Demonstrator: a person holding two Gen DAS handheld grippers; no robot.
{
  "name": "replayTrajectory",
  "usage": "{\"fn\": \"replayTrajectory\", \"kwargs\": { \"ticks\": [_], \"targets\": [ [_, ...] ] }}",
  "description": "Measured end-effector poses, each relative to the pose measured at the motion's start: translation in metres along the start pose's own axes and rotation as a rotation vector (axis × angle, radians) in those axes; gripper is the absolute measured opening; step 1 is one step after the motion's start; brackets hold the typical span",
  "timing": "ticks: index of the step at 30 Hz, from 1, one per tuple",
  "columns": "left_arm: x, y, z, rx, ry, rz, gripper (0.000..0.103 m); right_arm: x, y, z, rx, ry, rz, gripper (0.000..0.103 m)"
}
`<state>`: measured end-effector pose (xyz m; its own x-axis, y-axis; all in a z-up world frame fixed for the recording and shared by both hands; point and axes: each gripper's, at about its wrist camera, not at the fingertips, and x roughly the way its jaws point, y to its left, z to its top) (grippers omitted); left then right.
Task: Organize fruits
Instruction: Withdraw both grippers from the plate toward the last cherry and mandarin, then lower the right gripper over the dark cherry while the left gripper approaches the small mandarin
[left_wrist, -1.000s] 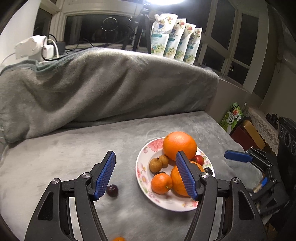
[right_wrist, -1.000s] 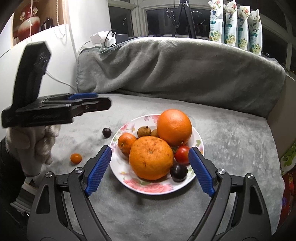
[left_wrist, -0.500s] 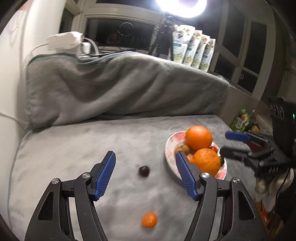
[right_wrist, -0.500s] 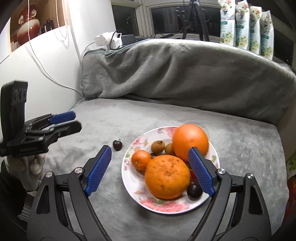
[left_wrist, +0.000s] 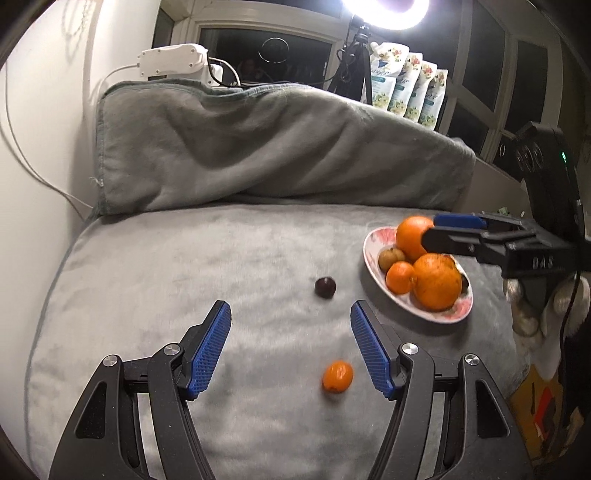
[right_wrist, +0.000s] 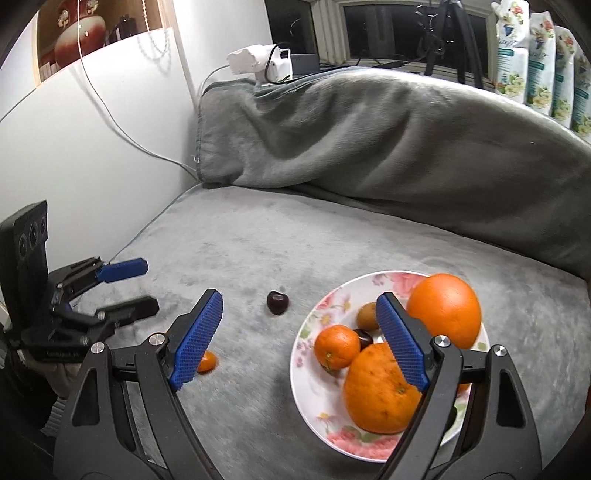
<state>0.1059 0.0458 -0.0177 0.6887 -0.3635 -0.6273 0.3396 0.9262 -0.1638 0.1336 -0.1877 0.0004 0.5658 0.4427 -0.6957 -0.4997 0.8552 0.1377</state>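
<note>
A floral plate (left_wrist: 371, 254) (right_wrist: 306, 354) holds two large oranges (right_wrist: 445, 308), a small mandarin (right_wrist: 337, 346), a brown fruit and dark fruits. A dark cherry (left_wrist: 325, 287) (right_wrist: 277, 302) and a small orange kumquat (left_wrist: 337, 376) (right_wrist: 207, 362) lie loose on the grey blanket. My left gripper (left_wrist: 291, 349) is open and empty, with the kumquat just below the gap between its fingers. My right gripper (right_wrist: 299, 339) is open and empty over the plate's left edge; it shows in the left wrist view (left_wrist: 458, 230) too.
A bunched grey blanket ridge (left_wrist: 258, 147) rises at the back. A white wall (right_wrist: 92, 147) with a cable borders the left. Pouches (left_wrist: 406, 85) and a tripod stand on the window sill behind. The bed edge drops off at the right (left_wrist: 517, 369).
My left gripper has pulled back and left from the plate, so the cherry and kumquat now lie before it. My right gripper has shifted left; the plate sits further right in its view.
</note>
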Motion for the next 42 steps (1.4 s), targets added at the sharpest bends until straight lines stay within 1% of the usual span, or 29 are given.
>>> {"fn": "replayTrajectory", "kwargs": {
  "ticks": [4, 17, 27, 32, 33, 34, 35, 37, 38, 39, 40, 42],
  "targets": [
    [-0.003, -0.002, -0.005, 0.005, 0.001, 0.005, 0.067, 0.006, 0.003, 0.001, -0.003, 0.011, 0.021, 0.087],
    [-0.005, -0.003, -0.008, 0.006, 0.007, 0.019, 0.067, 0.011, 0.004, 0.002, -0.002, 0.021, 0.025, 0.087],
    [0.000, 0.000, -0.019, -0.011, 0.030, 0.002, 0.067, 0.021, 0.008, 0.005, -0.032, 0.045, 0.029, 0.087],
    [0.003, -0.001, -0.025, -0.019, 0.046, -0.018, 0.066, 0.031, 0.009, 0.008, -0.033, 0.076, 0.059, 0.087],
    [0.004, -0.002, -0.026, -0.019, 0.050, -0.026, 0.062, 0.035, 0.010, 0.008, -0.040, 0.088, 0.063, 0.084],
    [0.004, -0.003, -0.027, -0.021, 0.054, -0.033, 0.061, 0.038, 0.012, 0.008, -0.047, 0.100, 0.066, 0.079],
    [0.005, -0.003, -0.029, -0.026, 0.059, -0.043, 0.061, 0.040, 0.014, 0.008, -0.053, 0.111, 0.070, 0.077],
    [0.008, -0.004, -0.032, -0.040, 0.072, -0.066, 0.060, 0.046, 0.018, 0.008, -0.064, 0.130, 0.080, 0.076],
    [0.010, -0.004, -0.034, -0.050, 0.078, -0.078, 0.057, 0.048, 0.019, 0.008, -0.071, 0.137, 0.084, 0.075],
    [0.011, -0.004, -0.036, -0.060, 0.087, -0.093, 0.051, 0.050, 0.020, 0.008, -0.076, 0.143, 0.085, 0.073],
    [0.013, -0.005, -0.038, -0.068, 0.097, -0.108, 0.050, 0.053, 0.022, 0.007, -0.081, 0.153, 0.084, 0.068],
    [0.016, -0.008, -0.040, -0.063, 0.108, -0.121, 0.049, 0.059, 0.023, 0.006, -0.089, 0.178, 0.090, 0.062]
  ]
}}
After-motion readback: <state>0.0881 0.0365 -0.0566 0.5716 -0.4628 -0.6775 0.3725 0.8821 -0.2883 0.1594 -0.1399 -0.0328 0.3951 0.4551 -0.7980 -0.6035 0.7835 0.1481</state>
